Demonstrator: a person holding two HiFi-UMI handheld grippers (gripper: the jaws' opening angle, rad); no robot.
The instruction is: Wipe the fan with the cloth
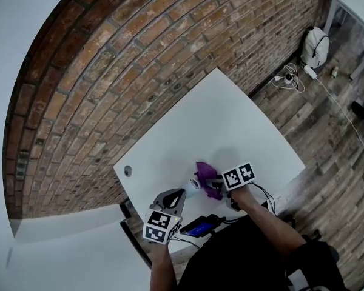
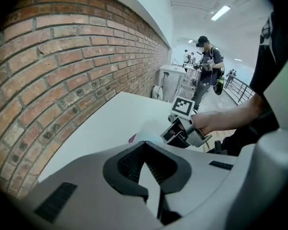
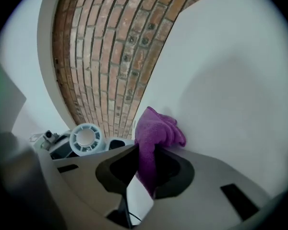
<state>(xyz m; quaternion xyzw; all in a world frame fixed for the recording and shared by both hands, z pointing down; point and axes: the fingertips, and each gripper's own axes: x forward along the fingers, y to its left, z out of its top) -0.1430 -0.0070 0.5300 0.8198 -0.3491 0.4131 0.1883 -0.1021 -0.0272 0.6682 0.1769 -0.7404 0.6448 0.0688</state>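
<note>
Pinched in the right gripper (image 3: 145, 172): crumpled purple fleecy cloth (image 3: 156, 133), bunched out past the pads, low over the white tabletop (image 1: 230, 126). Soft, limp, light; likely to fold under pressure, so best gripped deep with a wad left proud. Just beside it, near the table's front edge: small white round plastic fan (image 3: 86, 139). Probably light, prone to skid or tip; worth bracing at the housing, not the grille. Nothing in the left gripper (image 2: 151, 171), pressed fully together, close to the fan.

Text: nothing legible is showing | Signs: left gripper cube (image 1: 162, 225) and right gripper cube (image 1: 239, 176) are showing only black-and-white square patterns
</note>
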